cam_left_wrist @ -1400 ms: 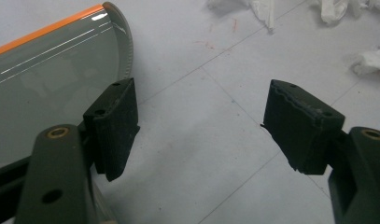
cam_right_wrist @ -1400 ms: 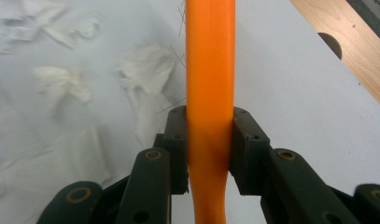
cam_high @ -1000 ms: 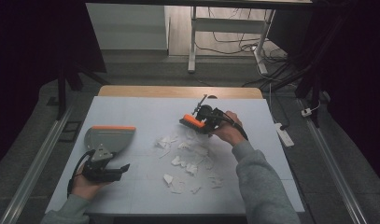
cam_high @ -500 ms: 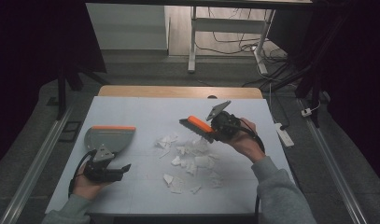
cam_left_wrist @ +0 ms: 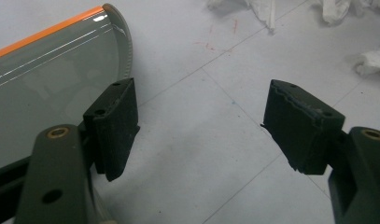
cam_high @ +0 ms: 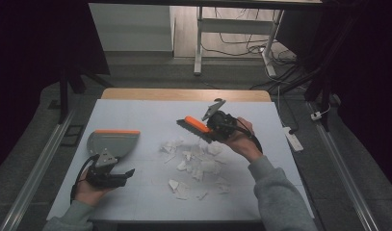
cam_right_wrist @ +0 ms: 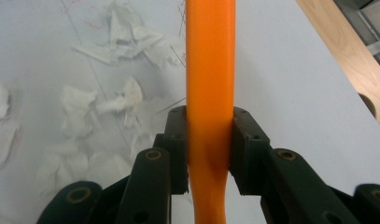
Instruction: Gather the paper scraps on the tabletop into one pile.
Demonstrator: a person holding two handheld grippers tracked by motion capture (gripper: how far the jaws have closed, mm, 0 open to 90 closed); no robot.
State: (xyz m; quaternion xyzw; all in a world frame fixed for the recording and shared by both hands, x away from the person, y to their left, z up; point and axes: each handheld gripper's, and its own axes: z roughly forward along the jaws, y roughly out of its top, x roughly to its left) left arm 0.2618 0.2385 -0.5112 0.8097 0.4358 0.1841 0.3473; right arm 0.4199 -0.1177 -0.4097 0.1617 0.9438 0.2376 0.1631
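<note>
Work in hand: sweeping torn paper scraps into a dustpan with a small brush.
Landmark: the scrap pile, spread over the middle of the pale table.
Brush: held off the table just beyond the pile's far edge, orange handle toward the person's right hand, dark bristles pointing toward the dustpan's side.
Right gripper: jaws pressed against both sides of the orange handle, pinching it crosswise.
Left gripper: jaws spread wide with nothing between them, low over the table on the near left of the pile, just beside the dustpan's rounded rim.
Dustpan: grey with an orange lip, lying flat well left of the pile, not gripped.
Handling, brush: likely light and stiff; the smooth plastic handle could twist in the pads, so a grip near mid-handle suits.
Handling, scraps: very light and limp, and they probably scatter under fast strokes.
Handling, dustpan: likely light and prone to sliding; best taken by its handle end.
</note>
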